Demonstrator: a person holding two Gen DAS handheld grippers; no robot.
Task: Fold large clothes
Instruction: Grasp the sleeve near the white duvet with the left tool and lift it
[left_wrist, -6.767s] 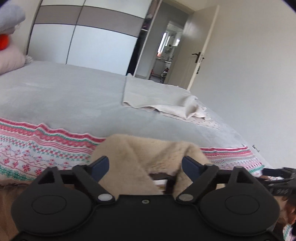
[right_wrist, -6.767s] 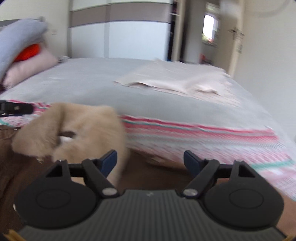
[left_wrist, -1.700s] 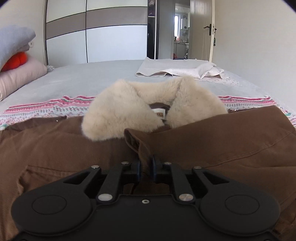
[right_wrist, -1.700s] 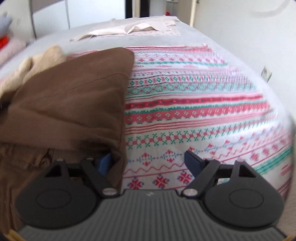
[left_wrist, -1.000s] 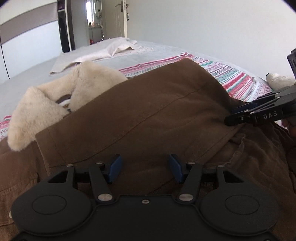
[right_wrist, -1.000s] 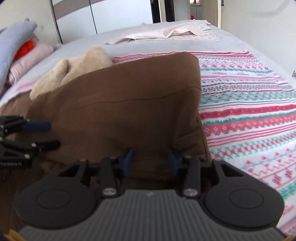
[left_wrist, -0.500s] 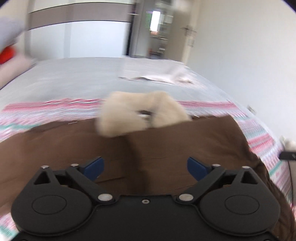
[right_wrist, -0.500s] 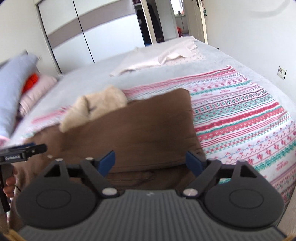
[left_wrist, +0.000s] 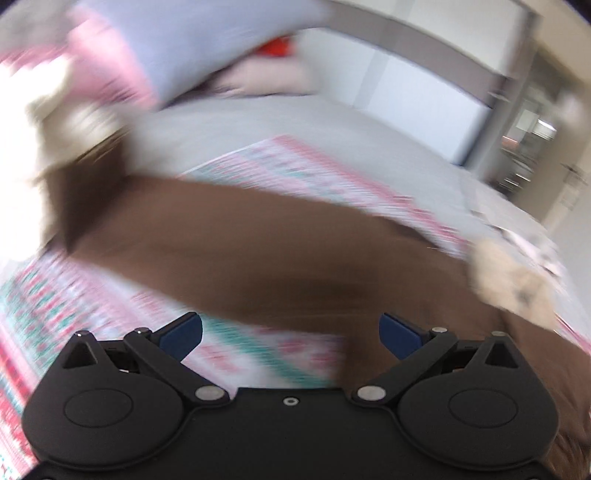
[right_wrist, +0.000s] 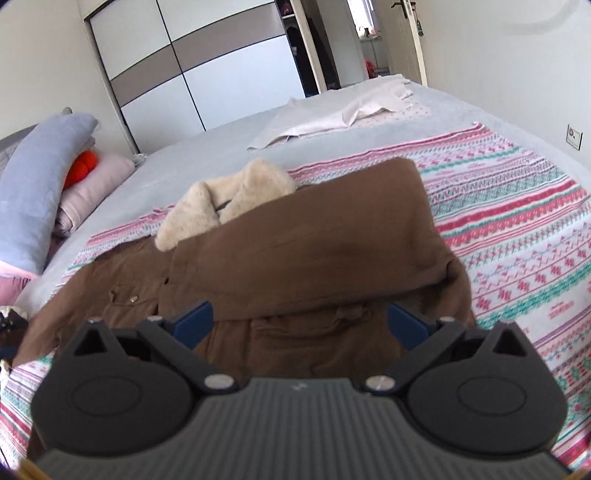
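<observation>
Wide grey bed (right_wrist: 221, 147) under a pink-and-green patterned knit blanket (right_wrist: 517, 229); on it lies the brown cotton coat with the cream fleece collar (right_wrist: 295, 258), one side folded over. The right gripper (right_wrist: 300, 320) hovers, jaws spread and opening, empty. The left gripper (left_wrist: 291, 329), jaws likewise opening, shows only a blurred brown sleeve.

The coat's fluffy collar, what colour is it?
Cream-beige, against the brown coat. The collar shows best in the right wrist view.
</observation>
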